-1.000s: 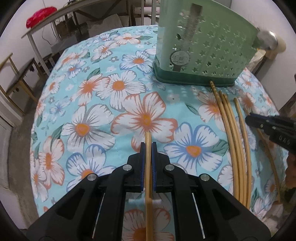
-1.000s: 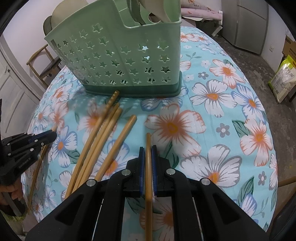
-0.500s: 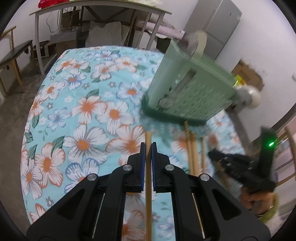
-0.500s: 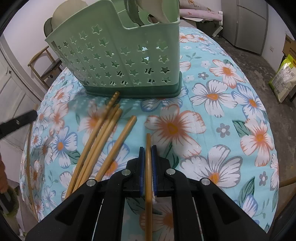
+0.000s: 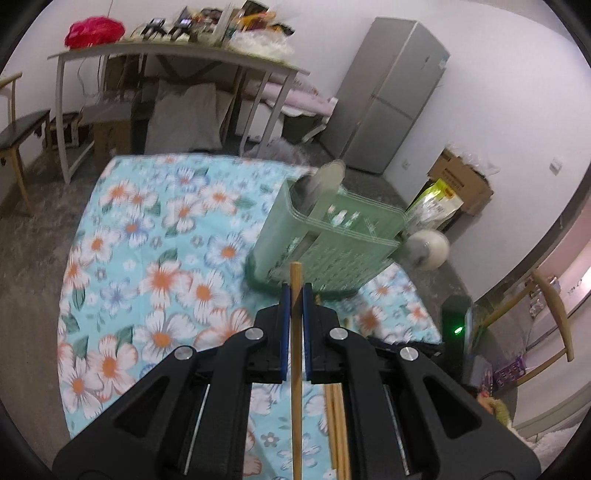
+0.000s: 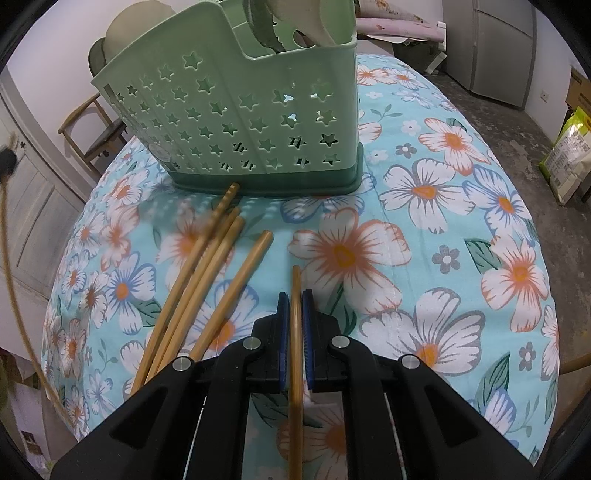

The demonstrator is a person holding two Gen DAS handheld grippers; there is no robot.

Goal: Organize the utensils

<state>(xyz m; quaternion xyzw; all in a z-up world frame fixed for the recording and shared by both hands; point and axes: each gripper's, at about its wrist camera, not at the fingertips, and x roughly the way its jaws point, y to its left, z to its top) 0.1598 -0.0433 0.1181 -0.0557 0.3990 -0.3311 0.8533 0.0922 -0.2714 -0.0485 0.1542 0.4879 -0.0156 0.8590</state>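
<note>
The left gripper (image 5: 293, 295) is clamped on a single bamboo chopstick (image 5: 295, 332), the stick running lengthwise between the blue pads with its blunt tip projecting just past them; this end-on hold appears chosen so the stick can be stood tip-first into the caddy. The right gripper (image 6: 294, 301) is likewise closed on a second chopstick (image 6: 295, 325), low over the floral tablecloth (image 6: 443, 229) and pointing toward the holder, apparently waiting its turn. Just beside the right gripper lie four loose chopsticks (image 6: 207, 273), fanned on the cloth with their far ends near or touching the base of the green utensil caddy (image 6: 236, 122); these are judged to be the remaining items to sort. The caddy stands upright on the table, its star-pierced wall facing the right camera, with pale spoon or ladle heads (image 6: 306, 22) rising above the rim, which indicates it is the intended destination. In the left view the caddy (image 5: 332, 243) sits beyond the held tip and is smeared by motion blur. The caddy's internal compartments cannot be made out from either view, nor the count of utensils inside. The rear lengths of both held sticks are hidden under the gripper bodies. A thin curved stick at the left edge of the right view is too blurred to identify. Beyond the table stand a grey refrigerator (image 5: 391, 96) and a cluttered side table (image 5: 166, 55).
</note>
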